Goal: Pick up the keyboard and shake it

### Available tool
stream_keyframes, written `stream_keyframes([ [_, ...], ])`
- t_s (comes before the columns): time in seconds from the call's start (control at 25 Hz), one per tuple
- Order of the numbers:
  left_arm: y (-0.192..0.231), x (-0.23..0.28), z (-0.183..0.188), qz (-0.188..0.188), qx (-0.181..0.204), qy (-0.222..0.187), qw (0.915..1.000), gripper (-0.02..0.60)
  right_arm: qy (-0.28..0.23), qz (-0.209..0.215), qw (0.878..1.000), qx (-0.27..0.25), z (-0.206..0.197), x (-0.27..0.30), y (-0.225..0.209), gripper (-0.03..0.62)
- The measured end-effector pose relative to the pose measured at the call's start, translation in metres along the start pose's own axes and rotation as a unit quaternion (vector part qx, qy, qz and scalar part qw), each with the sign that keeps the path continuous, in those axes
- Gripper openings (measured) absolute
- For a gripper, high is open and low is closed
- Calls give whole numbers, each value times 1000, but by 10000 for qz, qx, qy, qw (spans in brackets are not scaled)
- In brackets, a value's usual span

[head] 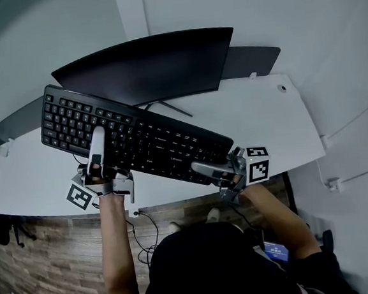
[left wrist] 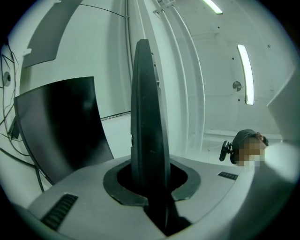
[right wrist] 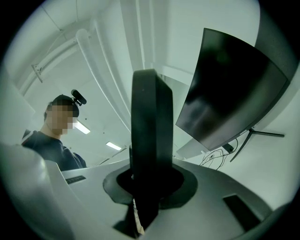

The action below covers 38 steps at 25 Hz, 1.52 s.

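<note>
Nearest the head camera, the person's 2 bare forearms reach forward over a wood-patterned floor (head: 53, 263), each hand carrying a claw. The left claw (head: 97, 136) is clenched on the near long edge of the black keyboard (head: 138, 137), about a quarter of the way in from its left end. Its upper jaw lies across the key rows and its marker cube (head: 81, 196) sits below the edge. In the left gripper view the keyboard stands edge-on, a thin dark slab wedged in the throat of the jaws, which press on both of its faces.

The right claw (head: 202, 168) grips the same near edge close to the right end, with its upper jaw flat over the bottom row of keys and its marker cube (head: 257, 163) just to the right. The right gripper view shows the slab filling the gap between the jaws, which are drawn in tight against it.

The keyboard is held up off the white tabletop (head: 271, 122), keys facing the head camera, and it slants so that its left end lies farther away. Its near edge overhangs the front of the tabletop.

Behind it stands a dark curved monitor (head: 151, 66), its stand partly covered by the keyboard.
</note>
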<state>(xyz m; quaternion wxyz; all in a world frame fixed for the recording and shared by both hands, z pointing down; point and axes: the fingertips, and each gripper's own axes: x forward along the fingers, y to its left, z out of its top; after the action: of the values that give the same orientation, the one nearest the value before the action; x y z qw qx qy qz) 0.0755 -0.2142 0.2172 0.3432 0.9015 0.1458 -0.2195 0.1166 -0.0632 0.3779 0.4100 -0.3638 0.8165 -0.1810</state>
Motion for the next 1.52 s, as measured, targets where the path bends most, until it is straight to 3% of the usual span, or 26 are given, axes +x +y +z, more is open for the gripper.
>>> stream_keyframes([
  [0.56, -2, -3, 0, 27, 94, -58, 9999, 95, -488, 105, 9982, 321, 4, -2, 2, 78],
  [0.88, -6, -2, -2, 74, 579, 117, 9982, 127, -689, 197, 9966, 417, 5, -3, 3, 78],
  [1.28, -9, -5, -5, -106, 691, 108, 9975, 161, -894, 313, 9943, 482, 6, -4, 4, 78],
  [1.52, -10, -6, -23, -110, 848, 332, 9958, 161, -1030, 417, 9924, 528, 5, -3, 5, 78],
])
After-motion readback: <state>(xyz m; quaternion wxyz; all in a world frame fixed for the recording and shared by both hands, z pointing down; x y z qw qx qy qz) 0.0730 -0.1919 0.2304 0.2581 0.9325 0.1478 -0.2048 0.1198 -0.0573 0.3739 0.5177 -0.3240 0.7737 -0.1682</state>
